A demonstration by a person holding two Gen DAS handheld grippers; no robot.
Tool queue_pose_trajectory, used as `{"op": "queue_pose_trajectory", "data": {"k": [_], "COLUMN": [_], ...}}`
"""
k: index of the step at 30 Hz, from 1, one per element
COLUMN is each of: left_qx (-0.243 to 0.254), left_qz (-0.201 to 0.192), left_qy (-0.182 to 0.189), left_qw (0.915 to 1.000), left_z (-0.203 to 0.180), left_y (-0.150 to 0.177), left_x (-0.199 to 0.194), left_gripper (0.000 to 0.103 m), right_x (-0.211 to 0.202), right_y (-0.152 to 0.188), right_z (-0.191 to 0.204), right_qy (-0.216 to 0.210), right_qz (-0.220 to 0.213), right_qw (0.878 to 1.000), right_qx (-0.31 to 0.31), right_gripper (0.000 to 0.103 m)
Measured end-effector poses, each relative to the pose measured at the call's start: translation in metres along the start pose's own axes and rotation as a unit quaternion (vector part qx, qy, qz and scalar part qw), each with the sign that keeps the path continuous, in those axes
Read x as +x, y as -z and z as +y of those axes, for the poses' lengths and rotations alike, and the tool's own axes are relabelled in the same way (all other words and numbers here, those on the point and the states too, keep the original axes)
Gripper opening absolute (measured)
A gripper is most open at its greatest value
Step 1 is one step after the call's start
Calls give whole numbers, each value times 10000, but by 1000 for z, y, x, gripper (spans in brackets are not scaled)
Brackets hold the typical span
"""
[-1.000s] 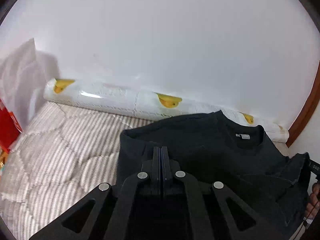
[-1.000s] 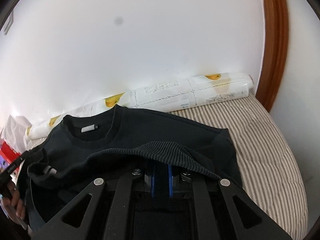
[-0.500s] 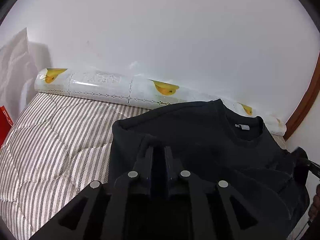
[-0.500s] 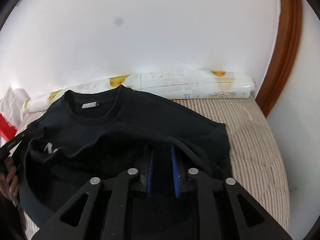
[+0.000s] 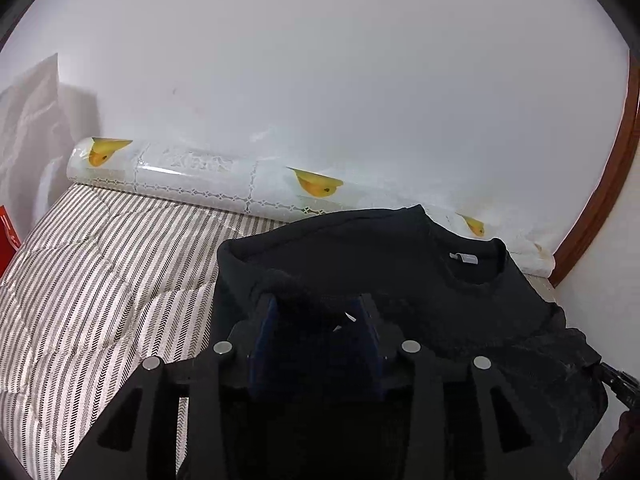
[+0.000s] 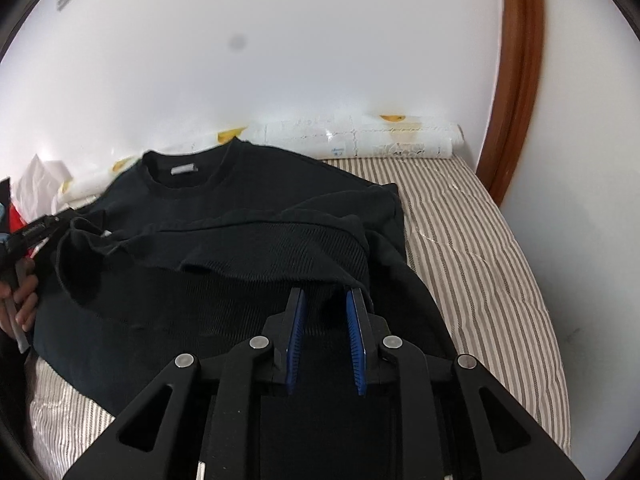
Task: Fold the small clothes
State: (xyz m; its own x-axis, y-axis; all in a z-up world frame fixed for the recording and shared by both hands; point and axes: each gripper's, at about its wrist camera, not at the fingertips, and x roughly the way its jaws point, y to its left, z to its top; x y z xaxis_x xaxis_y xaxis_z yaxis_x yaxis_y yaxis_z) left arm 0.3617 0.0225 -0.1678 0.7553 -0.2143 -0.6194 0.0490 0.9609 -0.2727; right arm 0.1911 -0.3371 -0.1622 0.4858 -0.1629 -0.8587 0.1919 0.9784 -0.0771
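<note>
I have the hem folded up over the black sweatshirt (image 6: 248, 208) on the bed (image 6: 480, 240), both left tongs (image 5: 316, 312) and right tongs (image 6: 326, 308) just opening, empty; sides remain.

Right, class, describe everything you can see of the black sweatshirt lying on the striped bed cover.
The black sweatshirt looks like soft knit cotton, with a round ribbed collar carrying a small grey neck label. Its ribbed hem is folded up over the body, towards the collar. It lies loosely rumpled on the striped quilted bed cover, collar towards the white wall. The right gripper has just been opening, its blue pads clear of the cloth. The left gripper has also been opening, with a bunch of fabric between its fingers.
</note>
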Motion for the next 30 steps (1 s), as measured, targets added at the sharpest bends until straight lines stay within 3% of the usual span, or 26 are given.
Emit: {"op": "queue_pose_trajectory", "data": {"k": [6, 10, 13, 17, 21, 25, 27, 30], "left_qx": [23, 73, 92, 19, -72, -28, 129, 587], "left_qz": [0, -19, -25, -56, -142, -70, 5, 192], "left_qy": [9, 14, 15, 75, 147, 140, 123, 38], "left_qw": [10000, 10000, 10000, 10000, 9998, 9999, 9998, 9981], "left_z": [-3, -5, -6, -2, 2, 2, -2, -14], "left_y": [0, 1, 1, 1, 0, -1, -4, -6], "left_x": [0, 0, 0, -1, -4, -2, 0, 7], "left_gripper": [42, 46, 47, 47, 47, 47, 47, 56], "right_x": [-7, 11, 28, 48, 74, 89, 94, 88], "right_y": [20, 27, 24, 6, -25, -59, -67, -71], "right_z": [-14, 0, 16, 26, 29, 17, 13, 12], "right_qy": [-236, -394, -238, -182, -532, -627, -490, -161], "right_qz": [182, 413, 440, 461, 576, 316, 267, 23], "right_qw": [9992, 9982, 9987, 9988, 9965, 9941, 9939, 9964], "right_qx": [257, 157, 3, 57, 291, 822, 951, 833], "right_gripper": [21, 22, 24, 24, 24, 21, 21, 21]}}
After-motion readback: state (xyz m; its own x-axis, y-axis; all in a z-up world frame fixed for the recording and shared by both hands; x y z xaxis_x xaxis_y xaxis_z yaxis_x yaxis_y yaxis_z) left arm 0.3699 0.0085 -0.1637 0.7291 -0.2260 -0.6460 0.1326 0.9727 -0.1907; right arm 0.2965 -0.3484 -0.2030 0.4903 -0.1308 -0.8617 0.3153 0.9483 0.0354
